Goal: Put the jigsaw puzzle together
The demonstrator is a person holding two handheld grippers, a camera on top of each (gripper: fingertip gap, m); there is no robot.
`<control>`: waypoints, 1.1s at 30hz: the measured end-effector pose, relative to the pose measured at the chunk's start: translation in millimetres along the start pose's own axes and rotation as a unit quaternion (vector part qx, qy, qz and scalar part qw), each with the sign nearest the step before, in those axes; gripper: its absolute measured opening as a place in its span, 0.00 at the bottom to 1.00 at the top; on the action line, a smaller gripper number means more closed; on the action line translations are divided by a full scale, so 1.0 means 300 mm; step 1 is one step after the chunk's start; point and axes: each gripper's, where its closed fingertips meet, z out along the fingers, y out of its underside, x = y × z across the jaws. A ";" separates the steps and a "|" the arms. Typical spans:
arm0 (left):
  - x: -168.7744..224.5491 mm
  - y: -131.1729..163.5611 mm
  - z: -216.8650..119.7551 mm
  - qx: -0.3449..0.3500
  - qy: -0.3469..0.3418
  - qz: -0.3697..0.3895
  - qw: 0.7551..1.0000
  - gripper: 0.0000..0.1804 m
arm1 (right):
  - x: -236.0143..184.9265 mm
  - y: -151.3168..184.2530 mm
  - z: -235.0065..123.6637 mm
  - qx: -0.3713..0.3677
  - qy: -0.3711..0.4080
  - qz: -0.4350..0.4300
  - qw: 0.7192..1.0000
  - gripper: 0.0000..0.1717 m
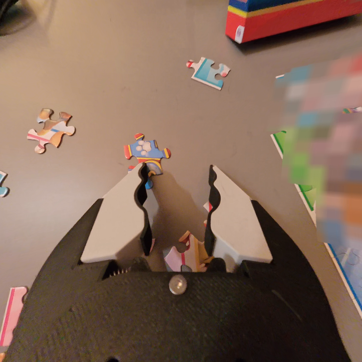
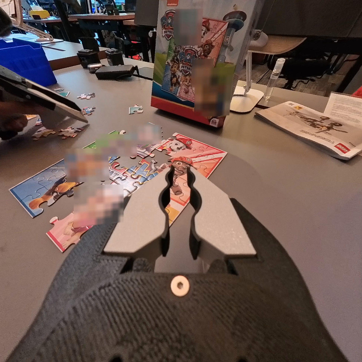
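Blue puzzle piece (image 1: 146,151) half hidden behind left finger (image 1: 125,197)

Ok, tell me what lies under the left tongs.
Under the open left tongs, a blue and red puzzle piece slips beneath the left fingertip. Another piece shows between the fingers near the base. The fingers and black body cover the rest.

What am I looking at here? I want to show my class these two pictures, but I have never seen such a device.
A person holds two hand-held two-finger grippers; a camera on each looks along its fingers. The left gripper is open, its left fingertip over a blue, red and yellow cardboard puzzle piece on the grey table. The right gripper hovers, holding nothing, jaws nearly closed, above the half-assembled cartoon jigsaw. The tall red-based puzzle box stands behind; a paper booklet lies to the right.
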 end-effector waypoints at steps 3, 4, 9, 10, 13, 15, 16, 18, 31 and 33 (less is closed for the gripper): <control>0.007 0.005 -0.003 -0.006 0.001 0.012 1.000 0.27 | -0.002 0.001 0.001 -0.001 0.001 -0.003 1.000 0.07; 0.016 0.006 -0.005 -0.007 0.009 0.014 1.000 0.21 | -0.002 0.002 0.001 -0.002 0.001 -0.003 1.000 0.07; 0.040 0.011 -0.012 -0.008 0.045 0.008 0.999 0.05 | -0.003 0.002 0.001 -0.002 0.001 -0.005 1.000 0.07; 0.035 0.012 -0.015 -0.008 0.045 0.010 0.999 0.03 | -0.003 0.002 0.001 -0.002 0.001 -0.005 1.000 0.07; 0.010 0.003 -0.036 0.001 0.036 0.008 0.999 0.02 | -0.003 0.002 0.001 -0.002 0.000 -0.005 1.000 0.07; -0.025 0.002 -0.052 0.003 0.021 -0.005 1.000 0.05 | -0.004 0.002 0.002 -0.002 0.000 -0.006 1.000 0.07; -0.042 0.009 -0.055 -0.001 0.011 -0.009 1.000 0.07 | -0.004 0.002 0.002 -0.003 0.000 -0.006 1.000 0.07; -0.066 0.029 -0.052 -0.012 -0.007 -0.011 1.000 0.13 | -0.005 0.003 0.003 -0.005 0.000 -0.008 1.000 0.07; -0.113 -0.003 0.009 -0.002 -0.031 -0.028 0.999 0.31 | -0.010 0.015 0.013 -0.018 0.006 -0.021 1.000 0.07; -0.102 -0.001 0.004 -0.003 -0.023 -0.017 1.000 0.17 | -0.010 0.015 0.014 -0.019 0.008 -0.022 1.000 0.07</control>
